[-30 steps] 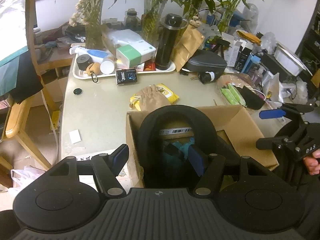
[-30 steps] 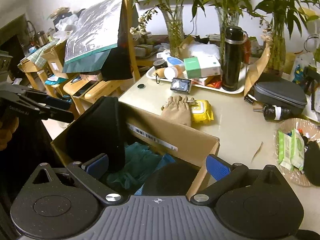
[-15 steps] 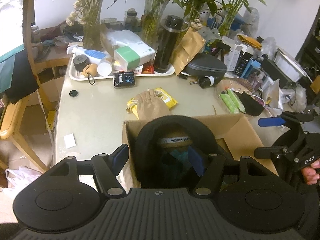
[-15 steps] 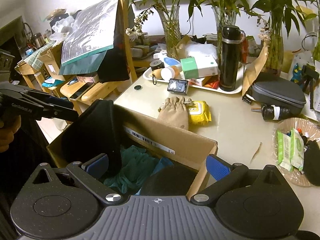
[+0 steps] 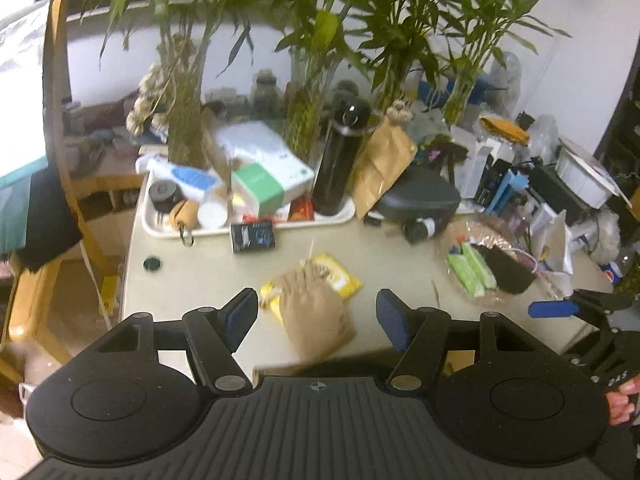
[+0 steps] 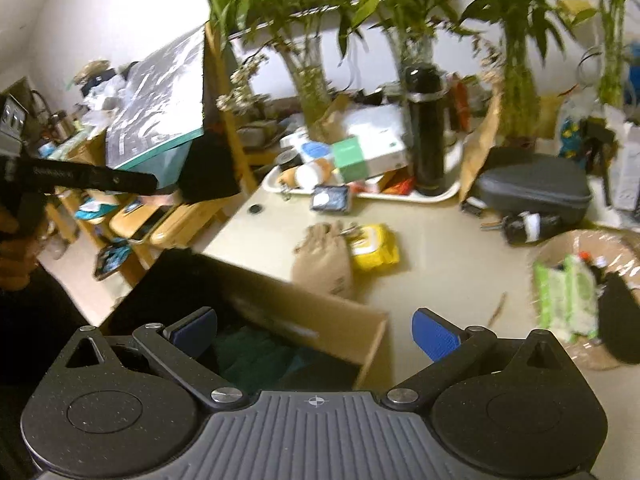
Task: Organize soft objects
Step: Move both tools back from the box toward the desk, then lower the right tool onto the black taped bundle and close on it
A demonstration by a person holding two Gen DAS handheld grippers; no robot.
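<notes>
Here the left tool (image 5: 316, 322) hangs above the tabletop (image 5: 192, 276) with its blue pads spread wide and nothing between them. Just ahead of it lies a tan drawstring pouch (image 5: 316, 312), resting partly on a yellow packet (image 5: 340, 276). The right tool (image 6: 316, 334) is likewise spread and empty, poised over the near edge of a cardboard box (image 6: 320, 316) at the tabletop's front. Inside the box a teal cloth (image 6: 256, 354) shows, and something black and soft (image 6: 176, 280) drapes over its left wall. From the right wrist view the pouch (image 6: 324, 260) sits just beyond the box's far wall, with the yellow packet (image 6: 374, 246) touching its right side. Farther back, a white tray (image 5: 248, 228) carries a tall black flask (image 5: 340, 160) and a green-and-white carton (image 5: 268, 180).
</notes>
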